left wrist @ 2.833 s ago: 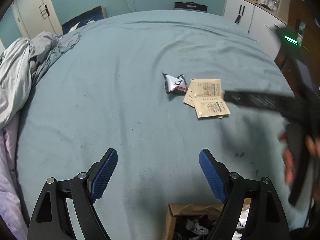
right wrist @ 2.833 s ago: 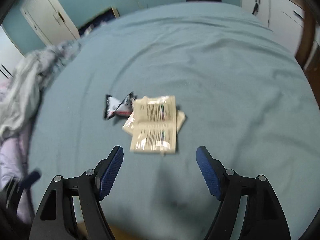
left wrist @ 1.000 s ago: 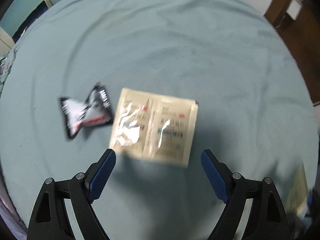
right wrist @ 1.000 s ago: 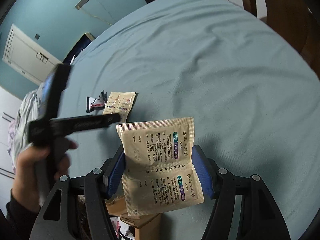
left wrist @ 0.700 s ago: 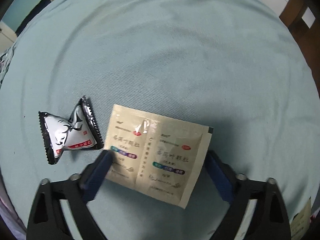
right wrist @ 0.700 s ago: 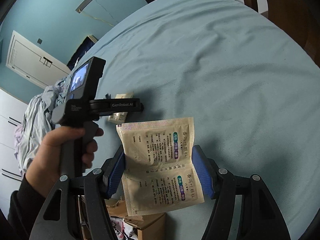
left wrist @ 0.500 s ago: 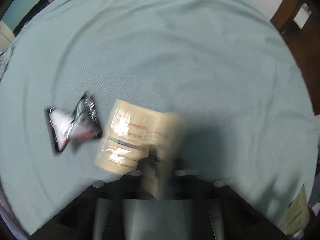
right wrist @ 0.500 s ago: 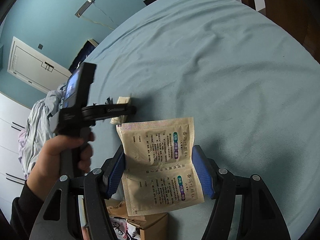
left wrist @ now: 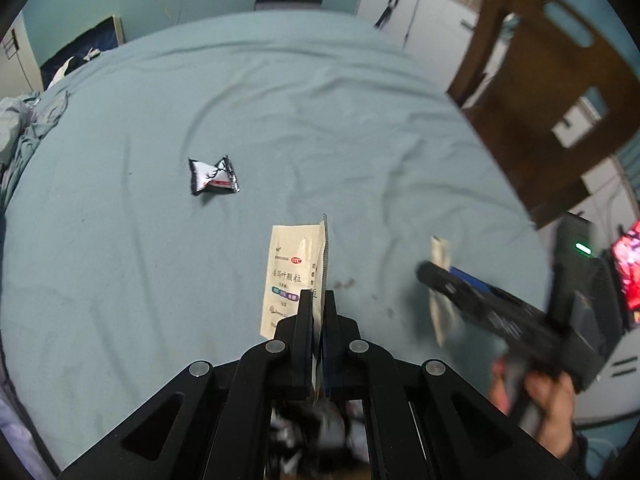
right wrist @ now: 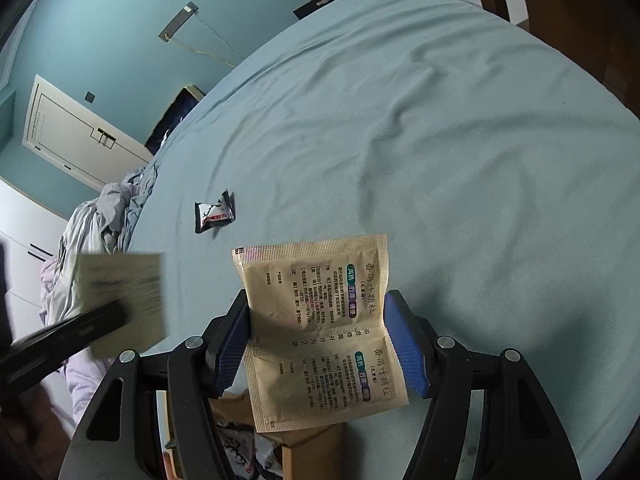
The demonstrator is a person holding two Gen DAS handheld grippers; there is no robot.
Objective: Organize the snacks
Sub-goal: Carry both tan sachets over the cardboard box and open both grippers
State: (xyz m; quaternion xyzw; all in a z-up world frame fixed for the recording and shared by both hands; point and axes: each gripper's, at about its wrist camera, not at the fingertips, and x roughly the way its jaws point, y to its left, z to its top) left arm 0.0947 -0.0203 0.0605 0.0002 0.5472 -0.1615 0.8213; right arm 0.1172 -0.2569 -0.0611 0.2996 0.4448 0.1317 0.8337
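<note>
The left gripper (left wrist: 317, 300) is pinched tight on a beige granule sachet (left wrist: 294, 278), which half a second ago lay on the teal bedsheet (left wrist: 320, 120); lifted upright at lower centre, it is ready for the cardboard box (right wrist: 304, 446) under the fingers. The right gripper (right wrist: 320, 342) keeps a twin sachet strip (right wrist: 324, 332) clamped between its blue pads (right wrist: 404, 350), tilted over the box at frame bottom. Only the black-and-white candy packet (left wrist: 213, 176) remains on the sheet, upper left.
</note>
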